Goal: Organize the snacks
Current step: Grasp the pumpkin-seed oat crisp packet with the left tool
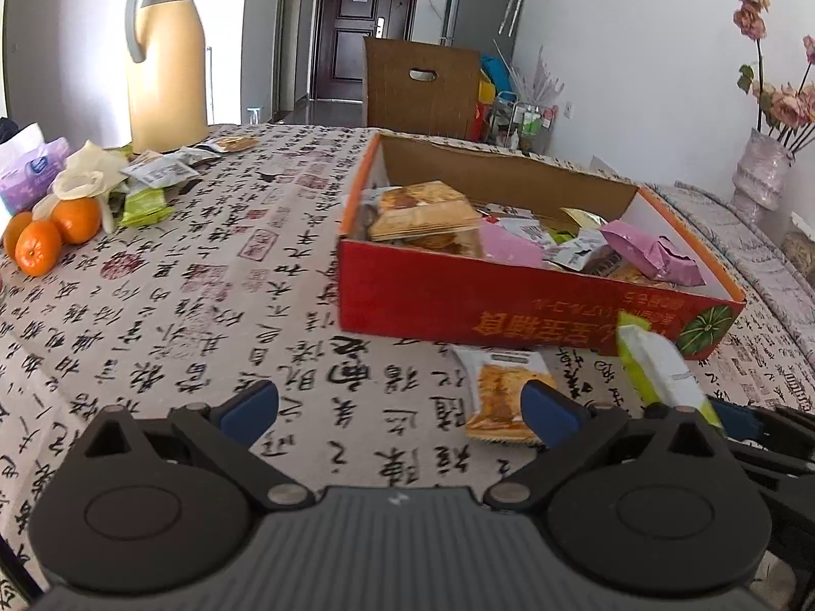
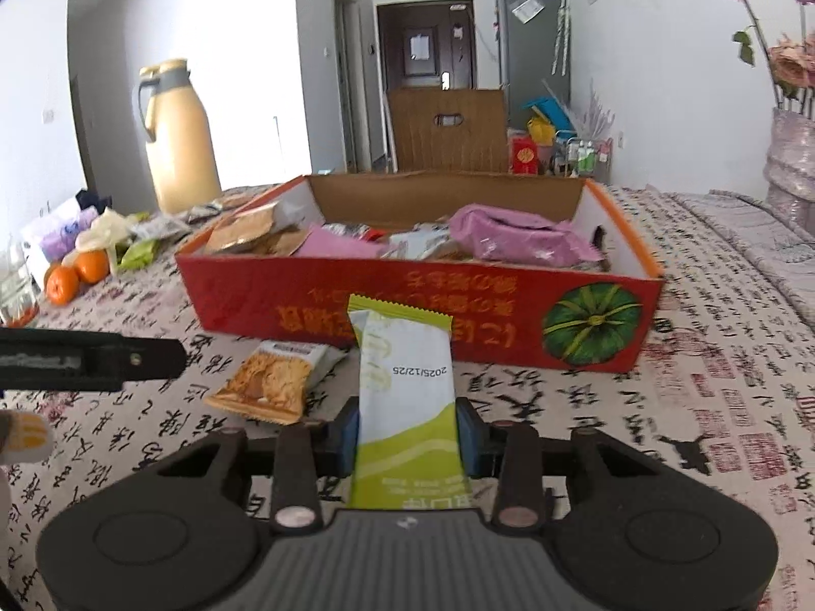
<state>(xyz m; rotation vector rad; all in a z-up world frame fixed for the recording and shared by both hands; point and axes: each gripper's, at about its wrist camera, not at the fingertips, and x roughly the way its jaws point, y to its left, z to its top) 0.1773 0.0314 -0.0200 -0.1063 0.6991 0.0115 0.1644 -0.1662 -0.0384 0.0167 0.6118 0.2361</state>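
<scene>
Glossy foil snack packet (image 2: 407, 397); printed cardboard box (image 2: 356, 305) with raw brown inner walls; matt cloth tablecloth (image 1: 178, 305); smooth plastic jug (image 1: 165, 61); matt black plastic gripper bodies.

Cloth on the desk (image 1: 204, 265): pale beige, printed all over with black brush calligraphy and faded red seal stamps.
Shallow cardboard box (image 2: 356, 305): red outer wall, orange rim, plain brown inside, yellow characters, a green pumpkin picture at one corner.
Slim snack packet (image 2: 407, 387): white with lime-green ends and a black printed date.
Flat snack packet (image 2: 270, 382): orange and tan with a white top band.
Crumpled bag in the box (image 2: 509, 239): pink.
Tall jug (image 1: 165, 66): cream yellow, grey handle and collar.
Round fruits (image 1: 56, 234): bright orange.
Gripper fingers (image 1: 249, 407): black with blue pads.
</scene>
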